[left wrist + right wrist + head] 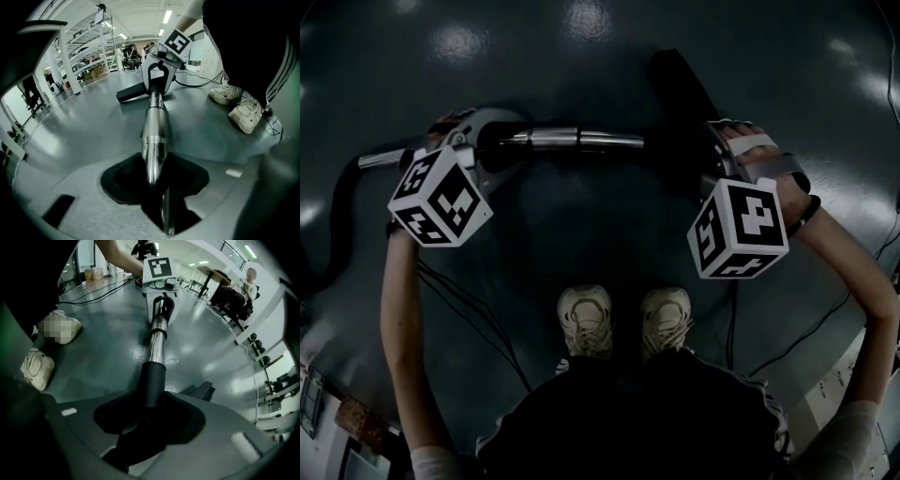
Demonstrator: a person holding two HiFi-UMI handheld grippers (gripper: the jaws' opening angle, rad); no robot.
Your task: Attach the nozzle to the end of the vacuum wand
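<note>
- Glossy grey workshop floor (581,234) lies below; the 2 parts hang level above it.
- My left gripper (157,180) clamps the chrome wand (154,136), which I judge stiff and slick, so it needs firm pressure.
- My right gripper (147,416) holds the black nozzle (153,383) by its neck at the wand's tip. It is probably light, rigid plastic.

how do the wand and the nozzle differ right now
The wand is shiny silver metal; the nozzle is matte black. The wand is slimmer than the nozzle's neck. The wand sits in the left tongs, the nozzle in the right tongs. Both lie along one line.
</note>
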